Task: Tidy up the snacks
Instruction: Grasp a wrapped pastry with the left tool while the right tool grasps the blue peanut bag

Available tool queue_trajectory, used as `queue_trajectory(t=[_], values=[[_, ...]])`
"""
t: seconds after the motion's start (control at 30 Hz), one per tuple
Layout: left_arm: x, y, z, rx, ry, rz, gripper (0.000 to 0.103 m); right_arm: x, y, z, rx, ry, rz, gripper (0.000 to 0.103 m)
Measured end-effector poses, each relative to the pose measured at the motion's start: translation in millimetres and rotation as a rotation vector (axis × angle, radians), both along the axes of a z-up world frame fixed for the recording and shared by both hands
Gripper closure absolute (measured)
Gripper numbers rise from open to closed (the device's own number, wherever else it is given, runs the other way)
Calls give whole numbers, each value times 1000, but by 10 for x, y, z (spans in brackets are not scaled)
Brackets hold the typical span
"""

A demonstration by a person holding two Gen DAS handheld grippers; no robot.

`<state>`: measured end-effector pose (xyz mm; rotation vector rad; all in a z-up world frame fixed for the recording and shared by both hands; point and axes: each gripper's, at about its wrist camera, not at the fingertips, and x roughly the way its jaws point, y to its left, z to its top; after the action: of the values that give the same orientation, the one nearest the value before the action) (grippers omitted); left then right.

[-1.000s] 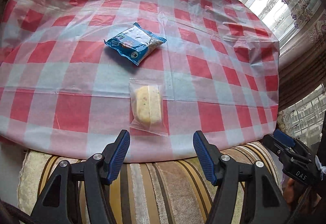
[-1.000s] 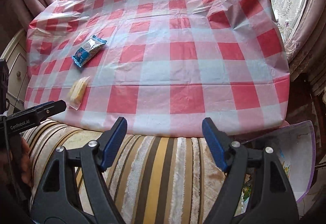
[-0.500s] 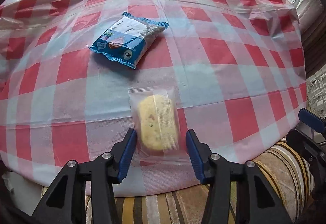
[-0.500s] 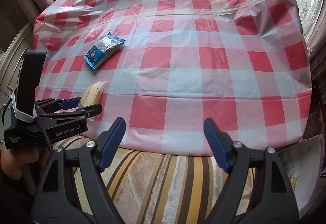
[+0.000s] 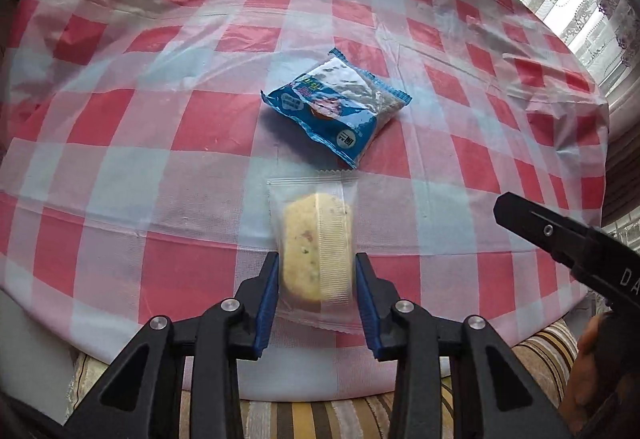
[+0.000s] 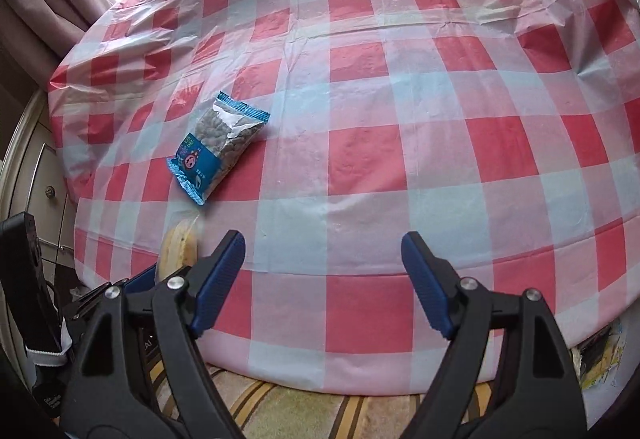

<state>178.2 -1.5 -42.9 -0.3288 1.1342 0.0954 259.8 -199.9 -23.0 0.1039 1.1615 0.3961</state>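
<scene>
The left gripper (image 5: 316, 279) straddles the wrapped cake (image 5: 318, 251) at the near edge of the table (image 5: 120, 167). Its jaws have just been closing, and the blue pads now stand narrow against both sides of the clear wrapper; firm contact appears established.

Risk: the cake is soft, and the wrapper is slick and loose around it. Excess closing force would likely crush it; a grip on film alone could let the cake slide out when lifted.

Just beyond the cake lies the blue snack packet (image 5: 336, 111), its near corner almost meeting the wrapper's seal. A forward sweep could displace it.

To the right, the right gripper (image 6: 324, 271) hovers over bare checked cloth with jaws wide and nothing between them. Its fingers sit close to the left tool; converging paths could cause a collision.
</scene>
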Motion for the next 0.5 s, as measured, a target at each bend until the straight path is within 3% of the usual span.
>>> queue_trajectory(t=[0.2, 0.5], values=[[-140, 241, 60, -8, -50, 119, 66, 284, 365, -65, 71, 76, -36, 14], [-280, 512, 168, -36, -149, 295, 66, 694, 948, -115, 18, 165, -121, 13]])
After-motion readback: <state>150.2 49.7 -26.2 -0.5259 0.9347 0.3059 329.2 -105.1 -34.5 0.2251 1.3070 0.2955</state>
